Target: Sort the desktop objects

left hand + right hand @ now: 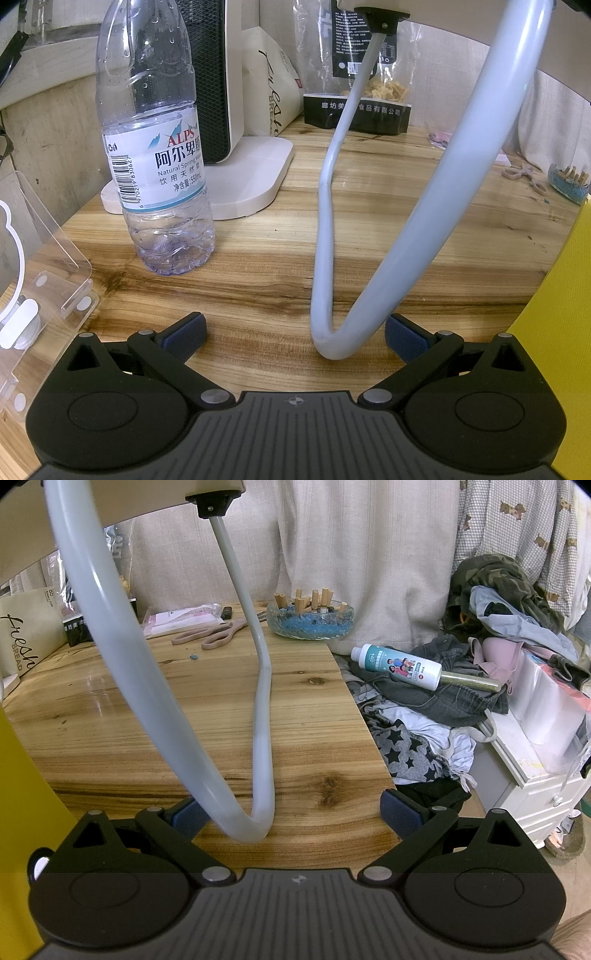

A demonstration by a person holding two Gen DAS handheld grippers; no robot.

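A clear ALPS water bottle (157, 147) stands upright on the wooden desk (258, 258), ahead and left of my left gripper (295, 334). That gripper is open, and a bent white lamp neck (332, 258) dips down between its blue pads. My right gripper (295, 812) is open too, with the same lamp neck (262, 738) looping down by its left pad. Beige scissors (212, 633), a pink packet (181, 618) and a glass ashtray (310, 618) with several butts lie at the far side of the desk (184, 720).
A white heater (221, 110) stands behind the bottle, with a bread bag (273, 92) and a snack pouch (369, 74) further back. A clear acrylic stand (40, 266) sits at left. Something yellow (561, 295) borders the desk. Clothes and a white bottle (397, 666) are piled right of the desk edge.
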